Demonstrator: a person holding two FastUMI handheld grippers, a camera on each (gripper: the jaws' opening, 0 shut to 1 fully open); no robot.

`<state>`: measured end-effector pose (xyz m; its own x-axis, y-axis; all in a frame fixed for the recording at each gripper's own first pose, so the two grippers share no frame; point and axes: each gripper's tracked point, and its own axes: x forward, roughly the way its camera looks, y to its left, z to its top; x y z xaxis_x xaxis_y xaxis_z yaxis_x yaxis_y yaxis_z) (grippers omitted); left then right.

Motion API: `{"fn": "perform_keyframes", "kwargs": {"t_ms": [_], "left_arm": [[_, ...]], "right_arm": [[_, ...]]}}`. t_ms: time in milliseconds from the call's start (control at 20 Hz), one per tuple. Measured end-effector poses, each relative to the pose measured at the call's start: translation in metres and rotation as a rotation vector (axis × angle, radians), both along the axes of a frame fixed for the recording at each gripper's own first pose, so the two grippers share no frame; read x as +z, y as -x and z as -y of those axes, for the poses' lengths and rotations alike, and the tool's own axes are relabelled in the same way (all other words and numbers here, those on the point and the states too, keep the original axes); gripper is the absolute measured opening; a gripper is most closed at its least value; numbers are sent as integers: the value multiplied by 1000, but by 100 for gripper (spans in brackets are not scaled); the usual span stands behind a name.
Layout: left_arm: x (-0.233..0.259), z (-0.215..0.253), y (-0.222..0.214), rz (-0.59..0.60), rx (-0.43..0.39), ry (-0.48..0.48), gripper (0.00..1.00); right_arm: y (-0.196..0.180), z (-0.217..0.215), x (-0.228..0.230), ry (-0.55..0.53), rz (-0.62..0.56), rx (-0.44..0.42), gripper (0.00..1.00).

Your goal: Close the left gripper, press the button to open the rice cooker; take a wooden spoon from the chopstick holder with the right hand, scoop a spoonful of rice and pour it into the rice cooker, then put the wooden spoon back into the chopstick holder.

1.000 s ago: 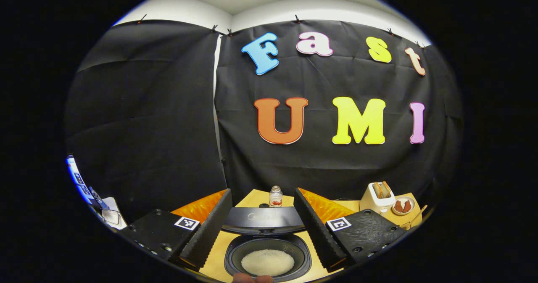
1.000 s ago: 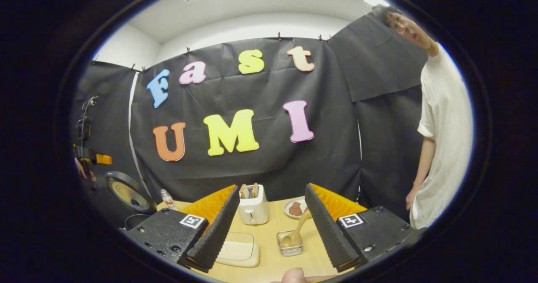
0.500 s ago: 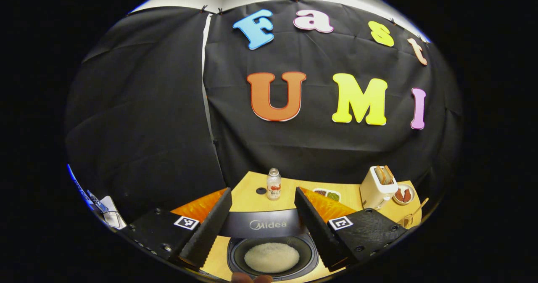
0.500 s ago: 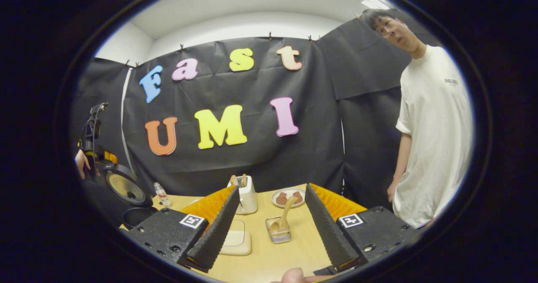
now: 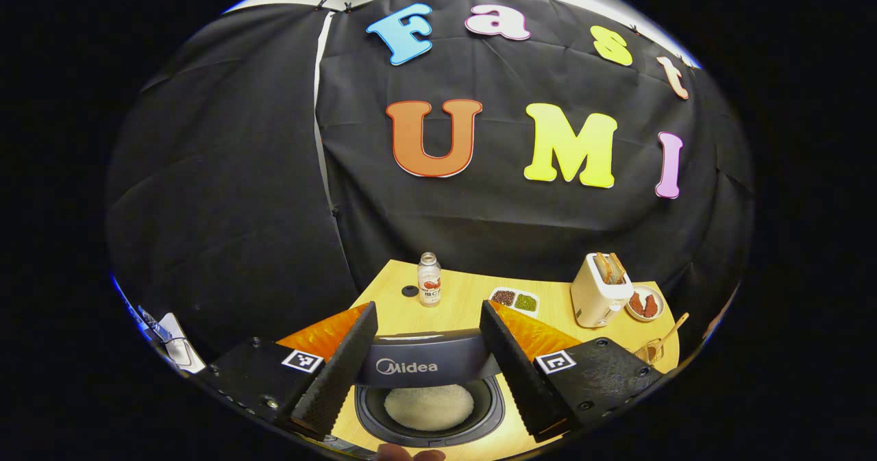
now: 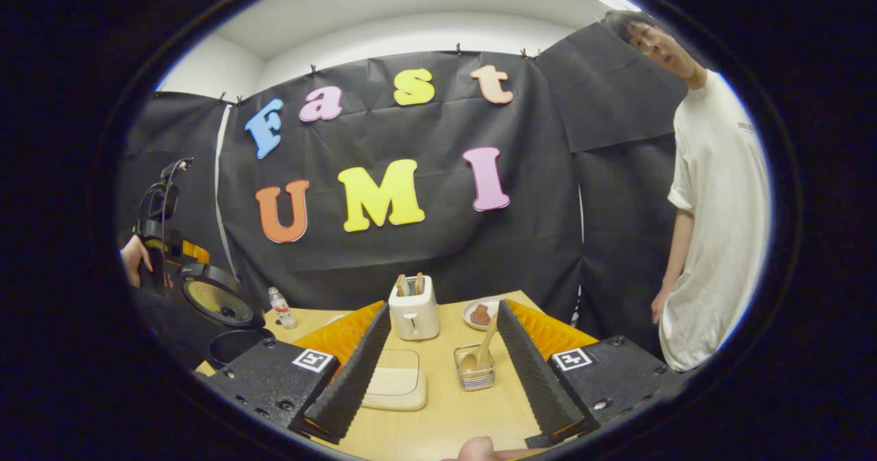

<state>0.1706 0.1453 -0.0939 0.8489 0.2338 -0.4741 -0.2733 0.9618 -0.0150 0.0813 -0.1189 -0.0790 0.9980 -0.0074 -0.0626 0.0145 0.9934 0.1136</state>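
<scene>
Right gripper view: I am keeping my right gripper (image 6: 442,372) spread wide and empty, lining it up on the wooden spoon (image 6: 481,351) leaning in the chopstick holder (image 6: 474,375). My left gripper (image 5: 428,368), also apart, is hanging over the opened rice cooker (image 5: 428,406), out of the way.

The left gripper (image 5: 426,368) hangs with its two black ribbed fingers spread wide, and between them sits the black rice cooker (image 5: 430,406), lid raised, white rice (image 5: 429,407) lying in the pot. Beyond the fingertips on the pale wooden table (image 5: 466,310) stands a small clear bottle (image 5: 429,279). Farther off to the right are a cream toaster (image 5: 600,291) and a wooden spoon (image 5: 668,332) leaning in its clear holder (image 5: 649,351).
</scene>
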Motion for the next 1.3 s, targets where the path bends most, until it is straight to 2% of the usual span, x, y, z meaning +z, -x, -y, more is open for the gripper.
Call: {"fn": "perform_keyframes", "kwargs": {"t_ms": [350,400,550,650,750,1300], "left_arm": [[-38,23,50,-91,30,26,97],[-46,28,59,-104,35,29,97],[-67,37,78,-122,61,56,97],[-79,42,84,-119,56,29,98],[-88,43,91,-122,56,33,97],[-126,44,100,-72,98,17,99]], "right_arm": [[-20,-15,-3,18,-9,136,100],[-23,-16,-4,18,-12,156,97],[-26,-19,-11,25,-25,213,100],[-27,-19,-12,33,-28,222,96],[-25,-25,-16,28,-40,236,100],[5,-41,-30,65,-92,243,100]]}}
